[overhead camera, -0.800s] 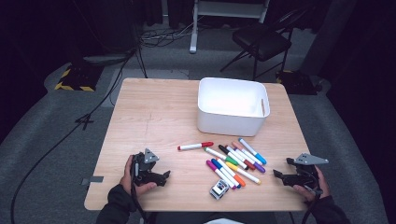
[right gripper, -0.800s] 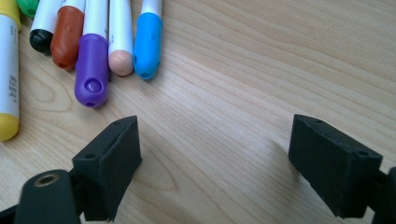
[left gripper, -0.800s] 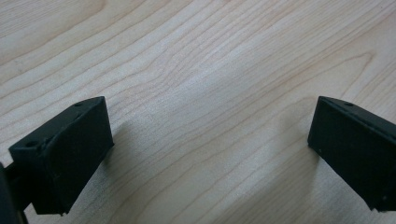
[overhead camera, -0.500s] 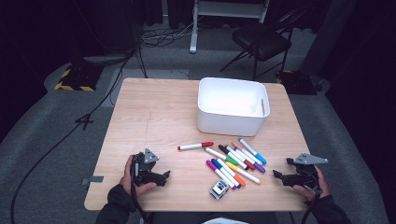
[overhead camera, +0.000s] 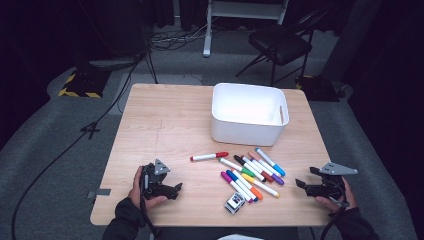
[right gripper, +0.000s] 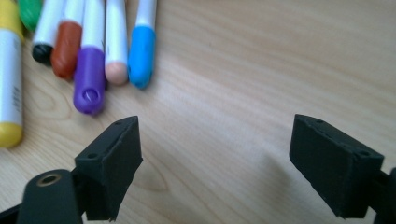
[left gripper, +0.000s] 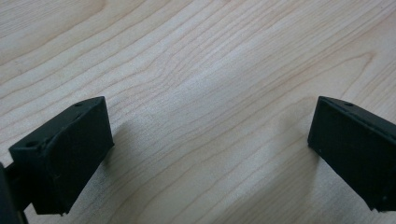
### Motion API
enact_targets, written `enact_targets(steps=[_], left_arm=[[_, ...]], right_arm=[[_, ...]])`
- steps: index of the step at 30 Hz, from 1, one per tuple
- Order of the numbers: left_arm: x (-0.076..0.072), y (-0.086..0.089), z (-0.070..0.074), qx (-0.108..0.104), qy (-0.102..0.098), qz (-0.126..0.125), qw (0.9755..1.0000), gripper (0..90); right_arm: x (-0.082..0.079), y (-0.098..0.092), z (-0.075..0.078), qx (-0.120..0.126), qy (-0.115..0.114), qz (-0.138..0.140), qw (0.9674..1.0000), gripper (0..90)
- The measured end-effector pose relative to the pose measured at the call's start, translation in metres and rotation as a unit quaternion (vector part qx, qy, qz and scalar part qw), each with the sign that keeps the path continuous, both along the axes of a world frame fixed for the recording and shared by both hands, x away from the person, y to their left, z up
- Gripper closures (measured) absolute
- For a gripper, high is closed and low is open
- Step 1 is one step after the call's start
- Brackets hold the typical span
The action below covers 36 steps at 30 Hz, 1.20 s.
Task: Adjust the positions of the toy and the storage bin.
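Several coloured markers lie side by side on the wooden table, and a red marker lies apart to their left. Behind them stands a white bin with nothing visible inside. My left gripper rests at the front left in a person's hand, its jaws wide open over bare wood. At the front right edge my right gripper points toward the markers, open with nothing between its jaws. The blue cap and the purple cap lie just ahead of it.
A small white and black toy-like object sits near the front edge below the markers. A black chair and cables are on the floor beyond and left of the table. Bare wood spreads over the table's left half.
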<state>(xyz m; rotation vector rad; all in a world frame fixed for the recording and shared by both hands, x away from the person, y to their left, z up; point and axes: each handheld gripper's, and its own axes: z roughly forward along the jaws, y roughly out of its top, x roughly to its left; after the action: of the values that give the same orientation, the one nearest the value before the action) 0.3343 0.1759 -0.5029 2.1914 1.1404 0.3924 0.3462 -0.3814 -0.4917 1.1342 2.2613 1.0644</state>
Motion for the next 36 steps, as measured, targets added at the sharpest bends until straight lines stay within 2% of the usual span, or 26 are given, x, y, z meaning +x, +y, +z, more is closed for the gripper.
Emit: enact_targets(steps=[1,2,3,4,5,8,13,15,16,17,19,22,23,26,29,33,36], left_arm=[[0.0,0.0,0.0,0.0,0.0,0.0,1.0,0.2],[0.0,0.0,0.0,0.0,0.0,0.0,1.0,0.2],[0.0,0.0,0.0,0.0,0.0,0.0,1.0,0.2],[0.0,0.0,0.0,0.0,0.0,0.0,1.0,0.2],[0.0,0.0,0.0,0.0,0.0,0.0,1.0,0.2],[0.0,0.0,0.0,0.0,0.0,0.0,1.0,0.2],[0.0,0.0,0.0,0.0,0.0,0.0,1.0,0.2],[0.0,0.0,0.0,0.0,-0.001,0.0,1.0,0.2],[0.0,0.0,0.0,0.0,0.0,0.0,1.0,0.2],[0.0,0.0,0.0,0.0,0.0,0.0,1.0,0.2],[0.0,0.0,0.0,0.0,0.0,0.0,1.0,0.2],[0.0,0.0,0.0,0.0,0.0,0.0,1.0,0.2],[0.0,0.0,0.0,0.0,0.0,0.0,1.0,0.2],[0.0,0.0,0.0,0.0,0.0,0.0,1.0,0.2],[0.0,0.0,0.0,0.0,0.0,0.0,1.0,0.2],[0.0,0.0,0.0,0.0,0.0,0.0,1.0,0.2],[0.0,0.0,0.0,0.0,0.0,0.0,1.0,0.2]], right_arm=[[0.0,0.0,0.0,0.0,0.0,0.0,1.0,20.3],[0.0,-0.003,0.008,0.02,-0.018,0.002,0.9996,22.2],[0.0,-0.003,0.008,0.02,-0.018,0.002,0.9996,22.2],[0.002,-0.004,0.017,0.027,-0.03,0.002,0.9992,22.3],[0.002,-0.004,0.017,0.027,-0.03,0.002,0.9992,22.3],[0.008,-0.002,0.032,0.037,-0.051,0.006,0.998,23.1],[0.026,0.01,0.069,0.039,-0.096,0.02,0.9945,24.6],[0.034,0.014,0.081,0.048,-0.103,0.024,0.9932,24.8],[0.044,0.02,0.093,0.045,-0.114,0.03,0.992,25.0],[0.044,0.02,0.093,0.045,-0.114,0.03,0.992,25.0],[0.056,0.029,0.106,0.032,-0.13,0.031,0.9905,25.2],[0.073,0.036,0.12,0.042,-0.138,0.032,0.9891,25.6],[0.073,0.036,0.12,0.042,-0.138,0.032,0.9891,25.6],[0.089,0.04,0.127,0.037,-0.139,0.019,0.9894,25.6],[0.101,0.04,0.132,0.044,-0.139,0.01,0.9892,25.6],[0.114,0.044,0.142,0.036,-0.14,0.003,0.9896,25.3],[0.123,0.047,0.144,0.029,-0.132,-0.003,0.9909,25.3]])
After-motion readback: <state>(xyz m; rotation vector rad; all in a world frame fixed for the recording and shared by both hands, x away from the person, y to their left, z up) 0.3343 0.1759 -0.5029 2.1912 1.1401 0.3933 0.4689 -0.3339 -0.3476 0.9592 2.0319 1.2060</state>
